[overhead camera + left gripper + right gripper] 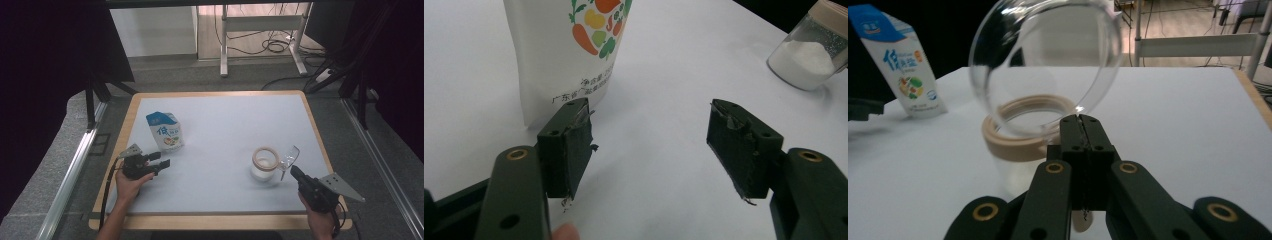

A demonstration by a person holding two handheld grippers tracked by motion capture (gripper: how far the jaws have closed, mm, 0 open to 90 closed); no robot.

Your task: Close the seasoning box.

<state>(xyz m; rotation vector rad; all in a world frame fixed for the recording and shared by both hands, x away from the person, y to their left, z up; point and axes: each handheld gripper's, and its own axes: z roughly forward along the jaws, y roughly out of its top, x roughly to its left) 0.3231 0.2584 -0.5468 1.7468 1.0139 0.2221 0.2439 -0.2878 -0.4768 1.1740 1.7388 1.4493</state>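
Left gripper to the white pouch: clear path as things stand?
Probably yes. The left gripper is open, and the pouch stands upright just beyond its jaws, with bare table between them. The jar and the right gripper are far off to the other side.

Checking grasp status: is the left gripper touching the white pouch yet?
Apart. In the left gripper view the left gripper stands open, white table between its jaws, and the pouch stands beyond the jaw tips, outside them.

A lab recording bay — black curtains [45, 60], aluminium rails [70, 175] (cables [272, 46] on floor).
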